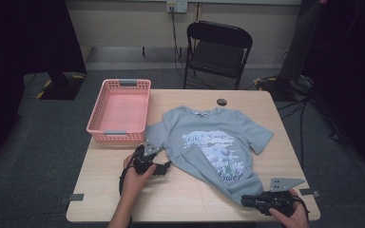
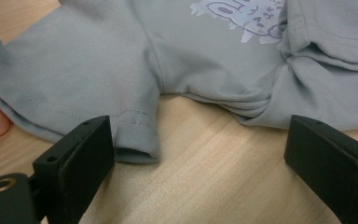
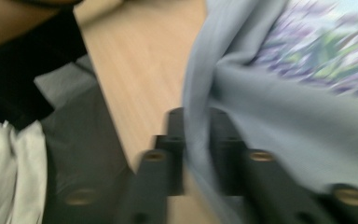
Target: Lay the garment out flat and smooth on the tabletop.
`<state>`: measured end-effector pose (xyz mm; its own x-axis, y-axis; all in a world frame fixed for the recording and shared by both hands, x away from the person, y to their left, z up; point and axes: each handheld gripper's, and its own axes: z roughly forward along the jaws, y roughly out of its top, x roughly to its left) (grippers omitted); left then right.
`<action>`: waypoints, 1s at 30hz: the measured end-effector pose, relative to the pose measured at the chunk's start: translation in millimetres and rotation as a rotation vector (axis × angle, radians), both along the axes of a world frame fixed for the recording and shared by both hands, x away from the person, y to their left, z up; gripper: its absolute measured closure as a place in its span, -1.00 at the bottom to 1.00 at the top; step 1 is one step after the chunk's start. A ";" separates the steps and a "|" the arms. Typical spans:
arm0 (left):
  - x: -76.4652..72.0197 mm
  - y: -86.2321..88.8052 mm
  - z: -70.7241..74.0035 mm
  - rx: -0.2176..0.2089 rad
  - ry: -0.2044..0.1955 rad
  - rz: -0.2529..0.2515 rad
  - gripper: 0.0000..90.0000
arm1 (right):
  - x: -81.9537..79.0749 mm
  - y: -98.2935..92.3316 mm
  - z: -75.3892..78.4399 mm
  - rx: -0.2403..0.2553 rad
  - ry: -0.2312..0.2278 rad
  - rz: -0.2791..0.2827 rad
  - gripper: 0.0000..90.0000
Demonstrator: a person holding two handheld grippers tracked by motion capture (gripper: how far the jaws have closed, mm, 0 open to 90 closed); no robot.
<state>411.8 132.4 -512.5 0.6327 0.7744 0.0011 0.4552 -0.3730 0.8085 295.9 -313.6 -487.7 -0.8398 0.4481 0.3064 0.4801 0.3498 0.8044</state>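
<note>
A grey T-shirt (image 1: 214, 142) lies print-up on the table (image 1: 123, 180), its lower left part folded over — a pink basket (image 1: 120, 110) stands just beside its sleeve. The right hand-held gripper (image 1: 245, 201) is clenched on the shirt's hem at the near edge; the left hand-held gripper (image 1: 167, 166) sits released — jaws spread wide near the sleeve cuff.

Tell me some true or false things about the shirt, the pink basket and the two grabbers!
1. The pink basket has nothing in it. True.
2. The right gripper is pinching the grey T-shirt. True.
3. The left gripper is clamped shut on a sleeve. False: its jaws stand wide apart, with the sleeve just ahead of them.
4. The T-shirt lies inside the basket. False: it lies on the table, beside the basket.
5. A black chair stands behind the table. True.
</note>
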 end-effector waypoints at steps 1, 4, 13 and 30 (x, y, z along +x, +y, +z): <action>0.1 0.2 0.1 0.004 -0.002 -0.001 -0.83 | 1.7 -2.6 2.5 0.012 -0.014 -0.028 0.50; 0.1 0.2 0.1 0.004 -0.002 -0.001 -0.83 | 10.2 -12.8 10.4 0.000 -0.055 -0.121 0.35; 0.1 0.2 0.1 0.003 -0.002 -0.001 -0.83 | 41.5 -34.3 10.5 -0.145 -0.123 -0.332 0.23; 0.1 0.2 0.1 0.003 -0.002 -0.001 -0.83 | 34.6 -37.6 -7.7 -0.219 -0.082 -0.311 0.94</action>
